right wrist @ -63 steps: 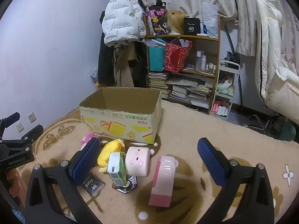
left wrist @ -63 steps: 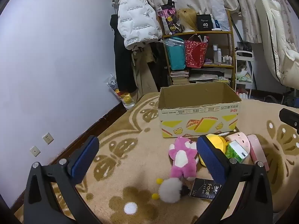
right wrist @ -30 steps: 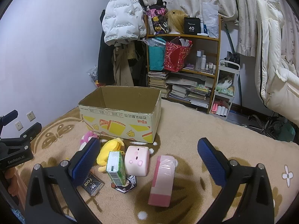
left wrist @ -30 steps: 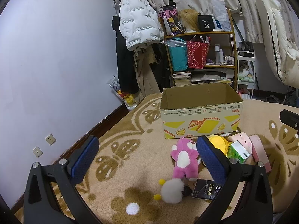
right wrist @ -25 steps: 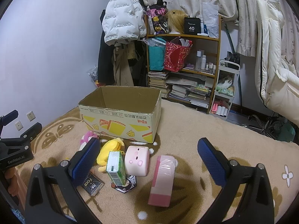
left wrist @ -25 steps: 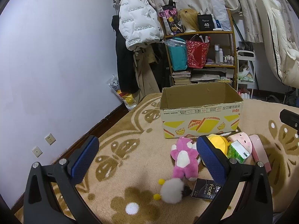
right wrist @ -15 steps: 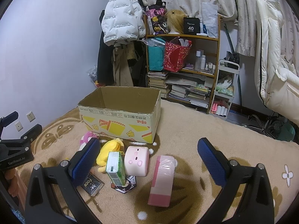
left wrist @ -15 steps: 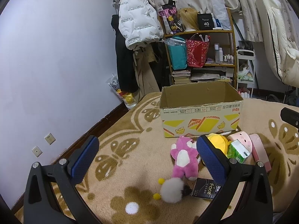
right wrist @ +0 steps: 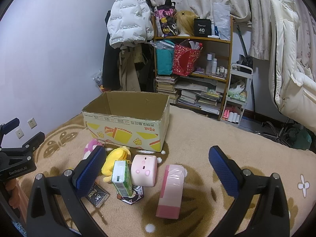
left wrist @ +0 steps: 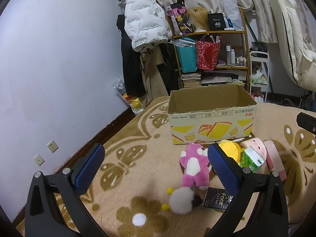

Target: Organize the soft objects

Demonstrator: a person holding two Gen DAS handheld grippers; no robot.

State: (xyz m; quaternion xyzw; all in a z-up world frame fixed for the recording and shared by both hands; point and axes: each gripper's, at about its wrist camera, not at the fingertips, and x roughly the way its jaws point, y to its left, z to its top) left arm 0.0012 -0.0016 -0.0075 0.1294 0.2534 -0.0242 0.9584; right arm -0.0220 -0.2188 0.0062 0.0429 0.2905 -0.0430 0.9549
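An open cardboard box (left wrist: 212, 118) (right wrist: 126, 127) stands on the beige patterned rug. In front of it lie a pink plush (left wrist: 194, 166) (right wrist: 89, 147), a yellow plush (left wrist: 230, 151) (right wrist: 116, 159), a pink cube squishy (right wrist: 144, 169) (left wrist: 254, 145), a green tissue pack (right wrist: 121, 177) (left wrist: 251, 159), a long pink pack (right wrist: 171, 189) (left wrist: 275, 162), a white pom-pom toy (left wrist: 180, 200) and a black "Face" packet (left wrist: 216, 198) (right wrist: 96, 194). My left gripper (left wrist: 156, 167) hovers open above the rug, short of the pink plush. My right gripper (right wrist: 157, 169) is open above the pile, holding nothing.
A wooden shelf (right wrist: 193, 67) with bags, books and bottles stands behind the box. Coats (left wrist: 144, 25) hang at the wall, a white chair (right wrist: 288, 63) at the right. Wall sockets (left wrist: 52, 146) sit low on the left. A flat hexagonal card (right wrist: 131, 196) lies under the tissue pack.
Both grippers drifted very slightly; the views shifted by a few pixels. No object moved and neither gripper changed its opening.
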